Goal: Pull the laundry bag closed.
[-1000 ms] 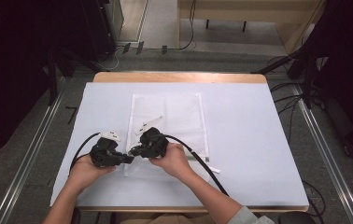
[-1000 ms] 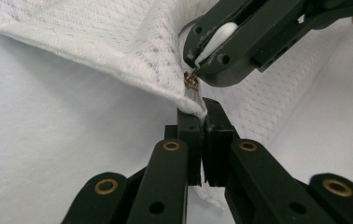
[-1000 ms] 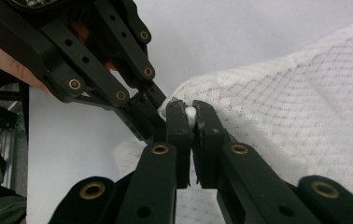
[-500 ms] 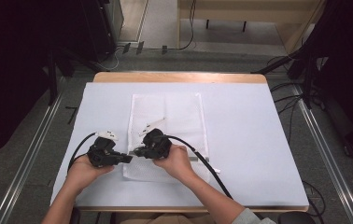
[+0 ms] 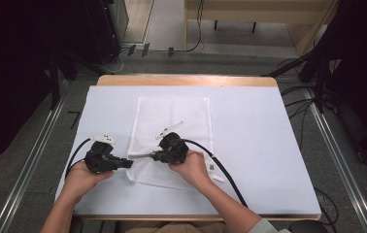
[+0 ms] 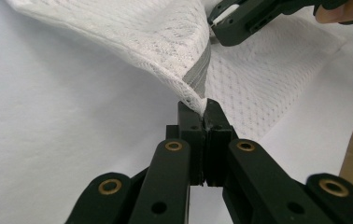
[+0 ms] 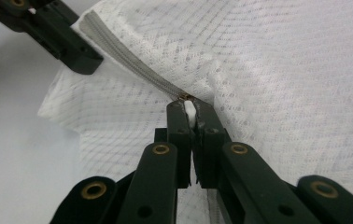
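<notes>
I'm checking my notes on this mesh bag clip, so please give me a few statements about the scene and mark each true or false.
1. The left gripper is shut on a corner of the white mesh bag, next to its zipper. True.
2. The right gripper hangs open above the bag. False: it is shut on the white zipper pull.
3. The zipper is grey. True.
4. The bag lies on a bare wooden tabletop. False: it lies on a white sheet that covers the table.
5. The bag lies flat all over. False: the gripped corner is lifted off the sheet.
</notes>
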The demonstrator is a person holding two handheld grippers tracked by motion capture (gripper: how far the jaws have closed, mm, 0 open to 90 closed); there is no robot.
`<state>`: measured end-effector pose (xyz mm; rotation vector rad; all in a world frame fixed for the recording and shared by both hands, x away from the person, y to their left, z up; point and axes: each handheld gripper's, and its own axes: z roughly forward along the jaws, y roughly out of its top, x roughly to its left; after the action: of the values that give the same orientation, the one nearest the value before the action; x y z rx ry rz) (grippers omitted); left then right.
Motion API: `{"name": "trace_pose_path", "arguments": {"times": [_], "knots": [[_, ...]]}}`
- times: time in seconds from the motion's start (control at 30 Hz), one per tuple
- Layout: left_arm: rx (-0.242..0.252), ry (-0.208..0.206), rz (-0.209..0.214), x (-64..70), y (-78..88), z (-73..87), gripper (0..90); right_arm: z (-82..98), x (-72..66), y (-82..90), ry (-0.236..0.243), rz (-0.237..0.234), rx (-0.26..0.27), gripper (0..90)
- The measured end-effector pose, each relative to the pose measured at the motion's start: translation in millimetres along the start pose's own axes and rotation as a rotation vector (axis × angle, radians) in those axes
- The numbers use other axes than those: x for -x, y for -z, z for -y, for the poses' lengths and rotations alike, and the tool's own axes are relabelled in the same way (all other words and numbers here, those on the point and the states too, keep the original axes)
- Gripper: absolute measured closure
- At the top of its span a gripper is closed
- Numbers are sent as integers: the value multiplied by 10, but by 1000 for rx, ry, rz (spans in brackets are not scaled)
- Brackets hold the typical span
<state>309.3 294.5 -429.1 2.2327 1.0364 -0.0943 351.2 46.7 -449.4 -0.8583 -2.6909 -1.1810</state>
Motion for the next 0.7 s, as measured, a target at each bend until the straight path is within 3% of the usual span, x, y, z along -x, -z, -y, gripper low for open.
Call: {"name": "trace_pose_path", "arguments": {"times": [0.07, 0.27, 0.7], "knots": [[-4, -3, -1, 5, -15, 4, 895, 0, -23, 2, 15, 14, -8, 888], [-8, -8, 8, 4, -9, 23, 894, 15, -11, 28, 27, -5, -13, 888], [-12, 1, 23, -13, 10, 54, 894, 128, 78, 142, 3, 0, -37, 888]]}}
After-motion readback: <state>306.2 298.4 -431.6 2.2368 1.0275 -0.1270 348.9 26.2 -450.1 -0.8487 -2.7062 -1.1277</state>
